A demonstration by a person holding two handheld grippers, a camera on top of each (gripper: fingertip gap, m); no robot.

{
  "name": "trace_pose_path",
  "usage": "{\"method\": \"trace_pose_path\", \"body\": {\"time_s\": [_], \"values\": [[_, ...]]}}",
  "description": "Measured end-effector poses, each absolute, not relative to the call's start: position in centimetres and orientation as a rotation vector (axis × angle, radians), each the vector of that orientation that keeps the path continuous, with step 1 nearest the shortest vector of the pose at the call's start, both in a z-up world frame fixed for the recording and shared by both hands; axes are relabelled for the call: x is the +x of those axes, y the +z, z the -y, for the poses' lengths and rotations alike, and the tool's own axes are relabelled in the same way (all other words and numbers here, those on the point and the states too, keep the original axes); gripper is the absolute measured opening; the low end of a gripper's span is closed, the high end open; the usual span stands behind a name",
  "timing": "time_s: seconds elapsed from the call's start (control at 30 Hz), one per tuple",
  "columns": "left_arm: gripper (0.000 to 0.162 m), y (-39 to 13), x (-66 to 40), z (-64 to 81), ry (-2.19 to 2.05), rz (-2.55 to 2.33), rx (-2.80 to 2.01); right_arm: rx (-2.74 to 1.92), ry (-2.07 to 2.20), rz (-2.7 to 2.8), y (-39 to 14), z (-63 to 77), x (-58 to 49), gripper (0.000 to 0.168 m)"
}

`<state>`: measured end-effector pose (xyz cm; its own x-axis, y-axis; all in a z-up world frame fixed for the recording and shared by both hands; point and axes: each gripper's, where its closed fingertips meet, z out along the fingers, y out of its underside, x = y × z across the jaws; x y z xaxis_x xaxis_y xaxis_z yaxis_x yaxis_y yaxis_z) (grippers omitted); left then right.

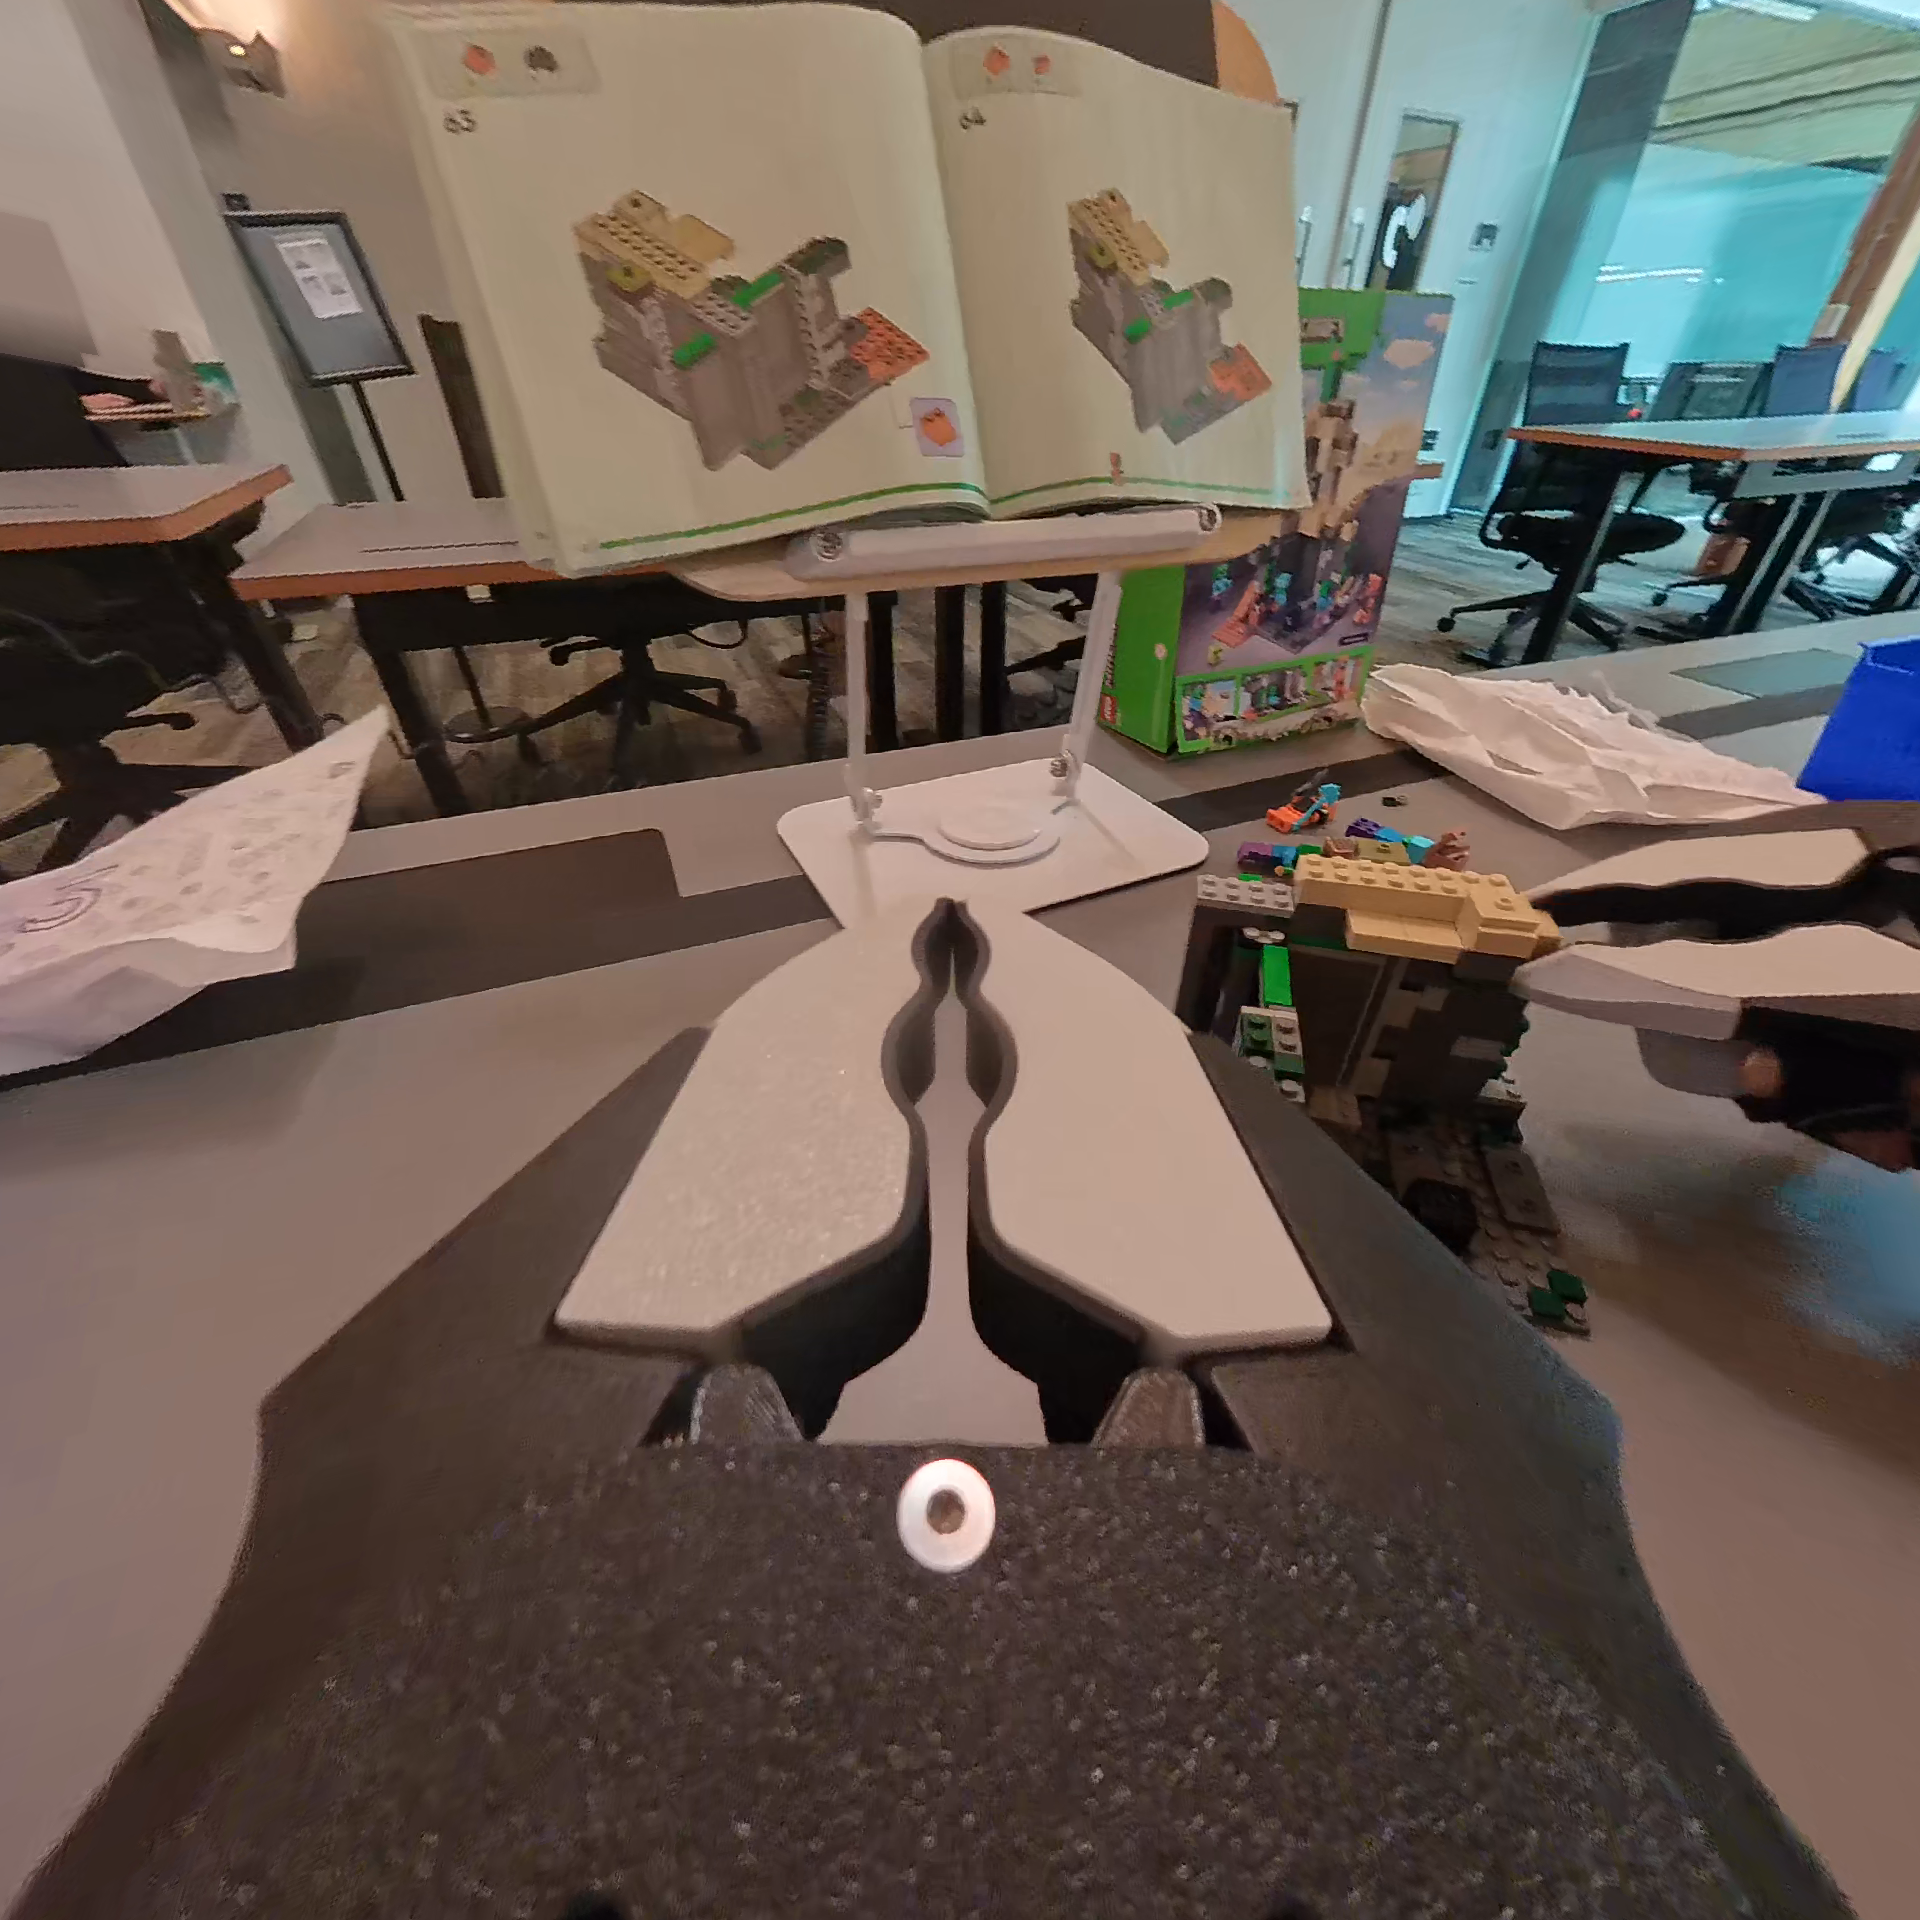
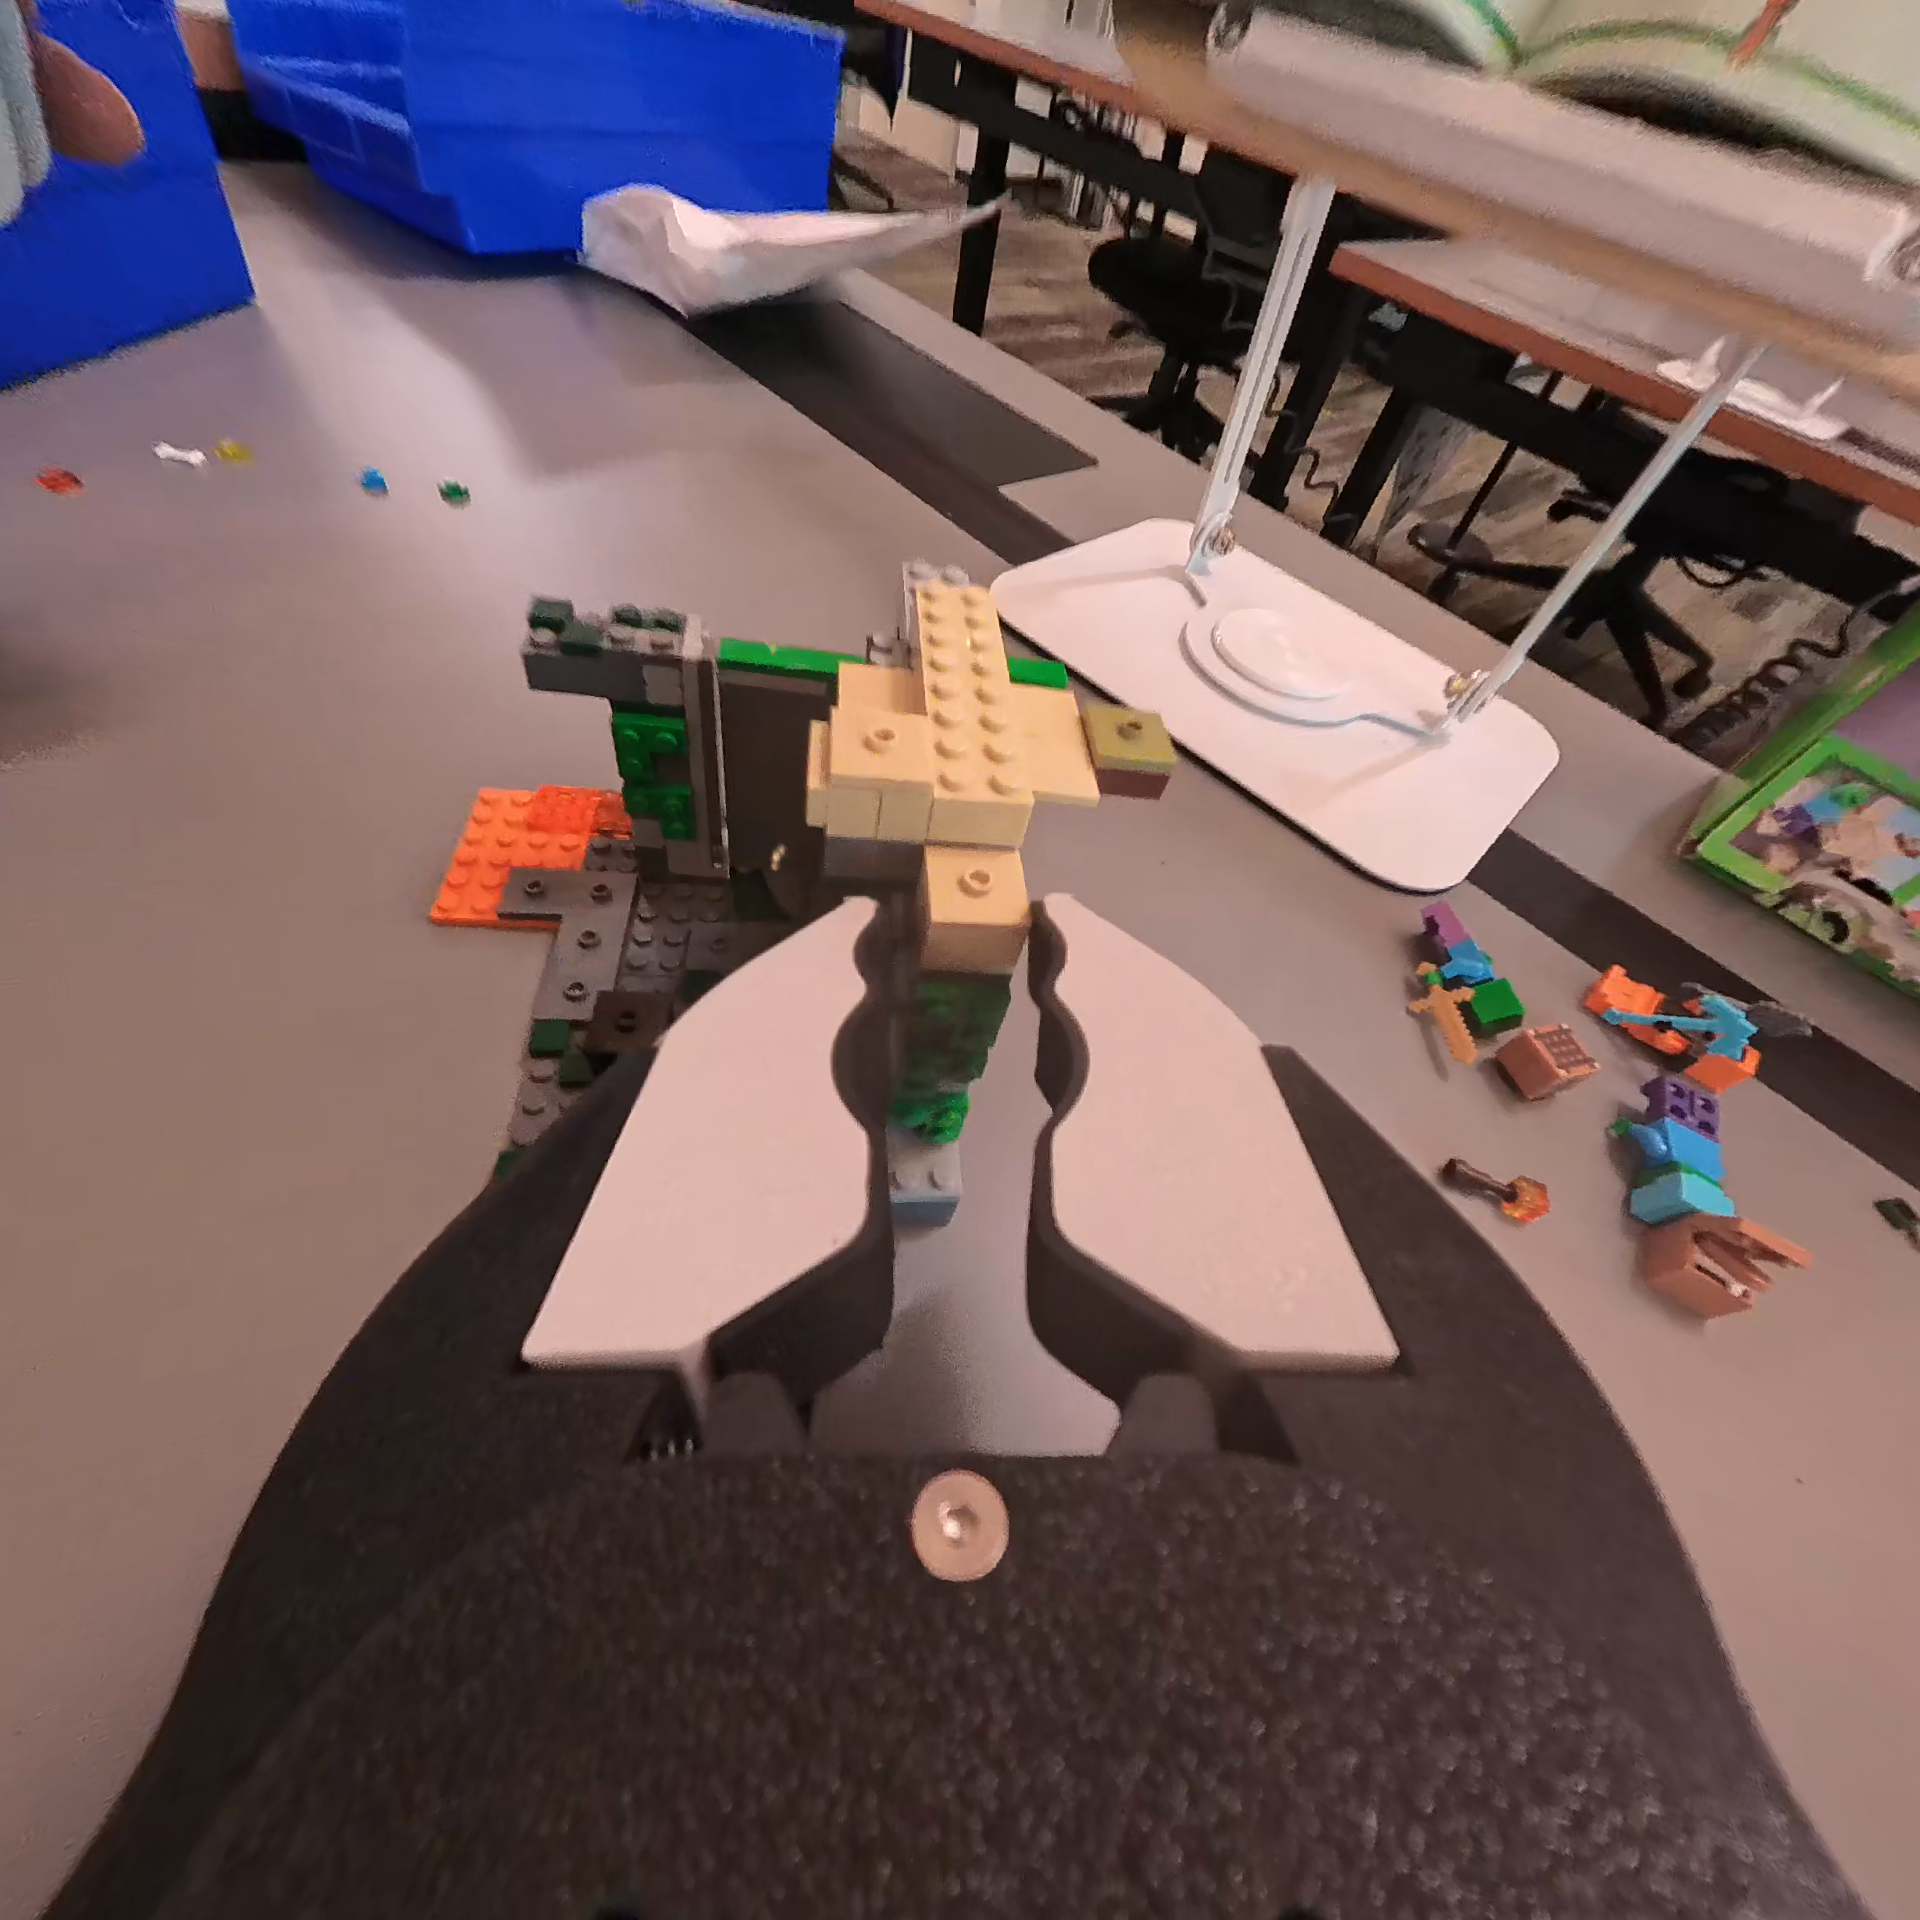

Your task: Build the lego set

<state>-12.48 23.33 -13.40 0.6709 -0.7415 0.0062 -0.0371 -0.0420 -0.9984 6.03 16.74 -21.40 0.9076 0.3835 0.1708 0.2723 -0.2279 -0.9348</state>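
Note:
The lego build [image 2: 966,717] stands on the grey table: grey and green walls, a tan studded top and an orange plate [image 2: 499,852] at its base. My right gripper [image 2: 956,909] is open, with its fingers on either side of a tan block [image 2: 977,940] on the near side of the build. I cannot tell if the fingers touch the block. In the left wrist view the build [image 1: 1382,997] is at the right, with the right gripper [image 1: 1538,940] at its tan top. My left gripper [image 1: 951,925] is shut and empty above the table, left of the build.
An open instruction book [image 1: 831,281] rests on a white stand [image 1: 987,842] behind the build. Loose minifigures and small parts [image 2: 1662,1091] lie to the right of the build. Blue bins [image 2: 520,114], paper bags [image 1: 1558,748] and the set's box [image 1: 1247,623] stand farther off. Left tips to right tips: about 20 centimetres. From the right gripper's tips to the orange plate [image 2: 499,852] is close to 12 centimetres.

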Motion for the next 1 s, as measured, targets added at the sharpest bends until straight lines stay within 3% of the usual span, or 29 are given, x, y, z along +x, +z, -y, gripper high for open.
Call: {"method": "trace_pose_path", "body": {"time_s": [0.3,0.37,0.4,0.43,1.0], "values": [[0.000,-12.9,-14.0,-23.7,-0.634,-0.598,-1.511,-1.509,0.069,0.282,-13.4,-14.4,7.1,0.026],[0.000,-12.9,-14.0,-23.8,-0.631,-0.598,-1.509,-1.444,0.044,0.200,-11.7,-13.9,8.0,0.014],[0.000,-12.9,-13.9,-23.8,-0.630,-0.598,-1.509,-1.424,0.030,0.170,-11.2,-13.7,8.4,0.001],[0.000,-12.9,-13.9,-23.9,-0.627,-0.598,-1.510,-1.413,0.025,0.157,-10.9,-13.5,8.6,0.000],[0.000,-3.1,-6.0,-39.2,-0.440,-0.599,-1.576,-1.494,0.020,0.158,-13.1,-14.4,10.0,0.000]]}}
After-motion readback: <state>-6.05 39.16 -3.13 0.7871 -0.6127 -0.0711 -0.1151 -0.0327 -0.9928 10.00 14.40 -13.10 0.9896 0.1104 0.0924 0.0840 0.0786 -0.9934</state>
